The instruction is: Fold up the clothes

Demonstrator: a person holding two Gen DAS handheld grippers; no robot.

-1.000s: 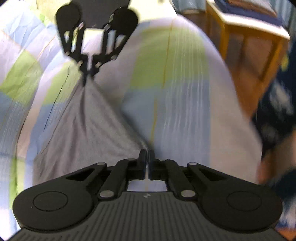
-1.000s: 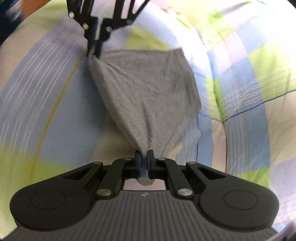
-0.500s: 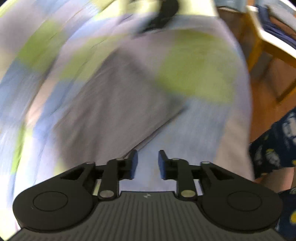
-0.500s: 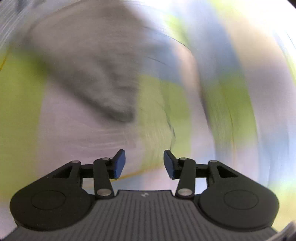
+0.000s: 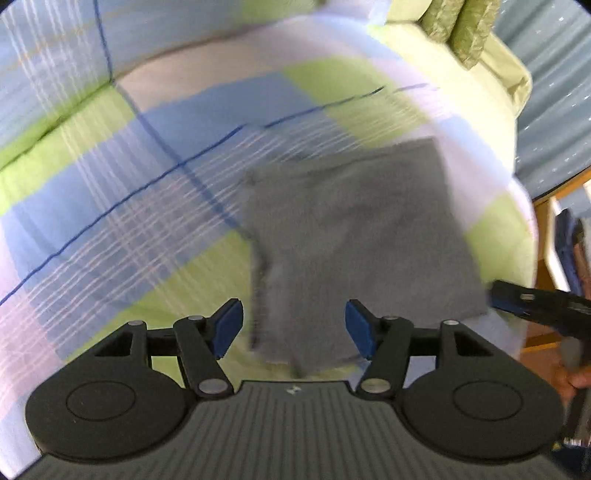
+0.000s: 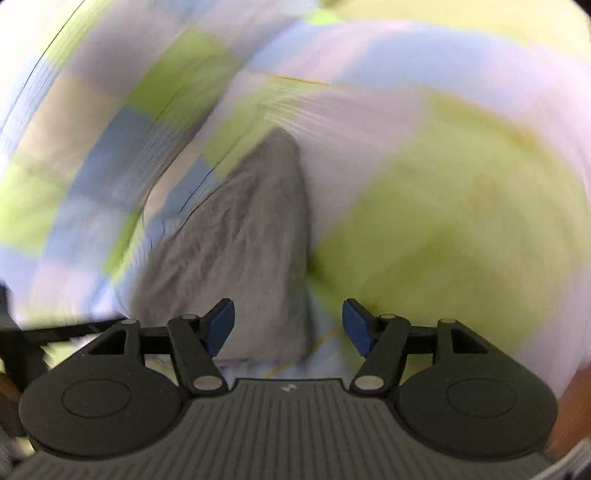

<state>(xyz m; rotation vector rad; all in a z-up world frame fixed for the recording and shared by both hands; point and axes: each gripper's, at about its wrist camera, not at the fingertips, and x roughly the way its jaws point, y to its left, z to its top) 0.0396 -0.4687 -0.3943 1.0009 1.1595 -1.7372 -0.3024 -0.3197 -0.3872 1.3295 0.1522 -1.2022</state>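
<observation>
The left gripper (image 5: 293, 325) and right gripper (image 6: 288, 325) both stand released, jaws having just opened, nothing pinched. The grey knit garment (image 5: 354, 236) lies folded, seemingly square, on the green-and-blue checked bedspread (image 5: 147, 177). A low pass could snag an edge and undo the fold. A second ago both clamped its corners, stretching it.

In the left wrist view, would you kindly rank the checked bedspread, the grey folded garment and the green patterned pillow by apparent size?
1. Checked bedspread, which fills most of the frame.
2. Grey folded garment.
3. Green patterned pillow, though it lies farthest off and is cut by the edge.
</observation>
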